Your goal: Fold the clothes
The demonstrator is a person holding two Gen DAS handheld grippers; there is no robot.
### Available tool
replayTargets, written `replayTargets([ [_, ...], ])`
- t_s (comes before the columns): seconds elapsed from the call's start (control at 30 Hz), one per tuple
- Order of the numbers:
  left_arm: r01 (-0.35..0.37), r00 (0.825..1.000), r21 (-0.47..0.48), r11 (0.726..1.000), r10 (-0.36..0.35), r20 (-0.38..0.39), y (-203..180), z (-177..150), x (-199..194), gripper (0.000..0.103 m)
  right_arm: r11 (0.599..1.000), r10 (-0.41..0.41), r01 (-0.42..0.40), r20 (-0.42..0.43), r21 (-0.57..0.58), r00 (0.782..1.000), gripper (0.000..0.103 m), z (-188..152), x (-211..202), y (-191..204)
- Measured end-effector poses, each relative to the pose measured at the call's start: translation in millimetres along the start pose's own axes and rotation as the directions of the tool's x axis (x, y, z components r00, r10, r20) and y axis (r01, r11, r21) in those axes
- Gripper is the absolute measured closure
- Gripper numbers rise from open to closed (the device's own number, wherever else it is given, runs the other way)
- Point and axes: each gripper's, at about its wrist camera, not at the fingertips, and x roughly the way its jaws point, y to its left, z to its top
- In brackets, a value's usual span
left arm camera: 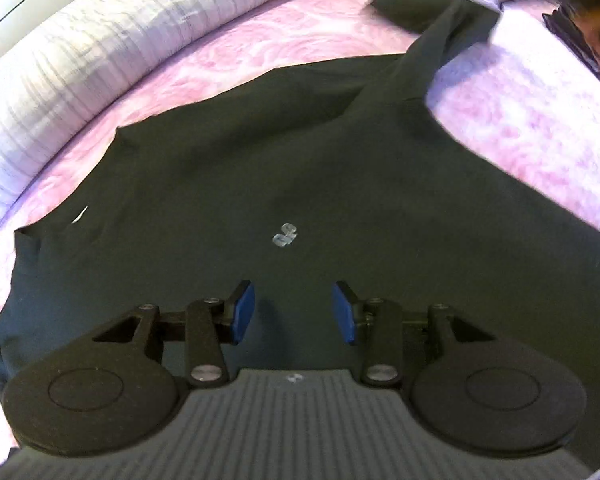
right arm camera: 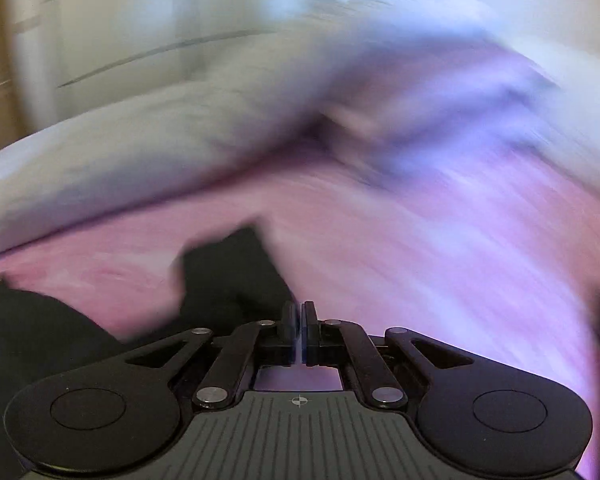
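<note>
A dark green-black garment (left arm camera: 260,168) lies spread on a pink patterned bed cover (left arm camera: 284,28), with a small pale logo (left arm camera: 285,235) on it. One sleeve (left arm camera: 428,40) stretches up toward the far right. My left gripper (left arm camera: 293,308) is open and empty, just above the garment's near part. In the right wrist view, which is badly blurred, my right gripper (right arm camera: 299,318) has its jaws closed. Dark cloth (right arm camera: 228,272) lies just left of and behind its tips; whether any is pinched cannot be told. The right gripper also shows in the left wrist view (left arm camera: 584,36) at the far right.
A white striped pillow or duvet roll (left arm camera: 100,52) runs along the left side of the bed and shows blurred in the right wrist view (right arm camera: 140,152). Pale cupboard doors (right arm camera: 120,32) stand behind the bed.
</note>
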Motion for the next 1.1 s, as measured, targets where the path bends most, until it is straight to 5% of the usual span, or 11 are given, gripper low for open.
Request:
replayTargets([
  [0.03, 0.004, 1.000, 0.005, 1.000, -0.004, 0.004, -2, 4, 0, 0.065, 0.997, -0.050, 0.052, -0.044, 0.048, 0.998, 0.102, -9, -3, -17],
  [0.1, 0.019, 1.000, 0.018, 1.000, -0.020, 0.024, -9, 16, -2, 0.065, 0.977, -0.141, 0.160, -0.139, 0.137, 0.980, 0.099, -28, -10, -50],
  [0.2, 0.050, 0.997, 0.040, 0.998, -0.052, 0.061, -24, 39, -1, 0.065, 0.956, -0.140, 0.182, -0.188, 0.228, 0.972, 0.095, -37, -24, -71],
  [0.27, 0.071, 0.994, 0.055, 0.996, -0.075, 0.084, -36, 53, 2, 0.064, 0.963, -0.078, 0.118, -0.168, 0.243, 0.983, 0.090, -29, -26, -66],
  [0.43, 0.095, 0.990, 0.113, 0.989, -0.106, 0.093, -68, 80, 23, 0.064, 0.982, 0.104, -0.090, -0.077, 0.168, 0.992, 0.052, 22, 7, -25],
  [0.63, 0.127, 0.992, 0.143, 0.981, -0.129, 0.004, -89, 76, 51, 0.064, 0.992, 0.123, -0.120, -0.176, 0.028, 0.977, 0.051, 77, 95, 24],
  [0.8, 0.143, 0.990, 0.094, 0.985, -0.142, -0.018, -87, 55, 60, 0.063, 0.999, 0.047, -0.052, -0.334, -0.006, 0.941, 0.052, 64, 162, 45],
  [0.87, 0.154, 0.988, 0.065, 0.986, -0.154, -0.010, -83, 53, 61, 0.062, 0.998, 0.002, -0.021, -0.305, -0.060, 0.952, 0.065, 60, 163, 51],
  [0.93, 0.162, 0.987, 0.047, 0.986, -0.161, -0.008, -81, 53, 60, 0.062, 0.999, 0.037, -0.043, -0.238, -0.023, 0.971, 0.101, 62, 146, 44],
  [1.03, 0.160, 0.987, 0.054, 0.986, -0.160, -0.005, -79, 52, 56, 0.062, 0.982, 0.148, -0.150, 0.030, 0.115, 0.989, 0.101, 74, 82, 13],
  [1.1, 0.166, 0.986, 0.039, 0.985, -0.166, -0.006, -76, 50, 54, 0.062, 0.977, 0.119, -0.156, 0.231, 0.148, 0.966, 0.101, 67, 12, -4],
])
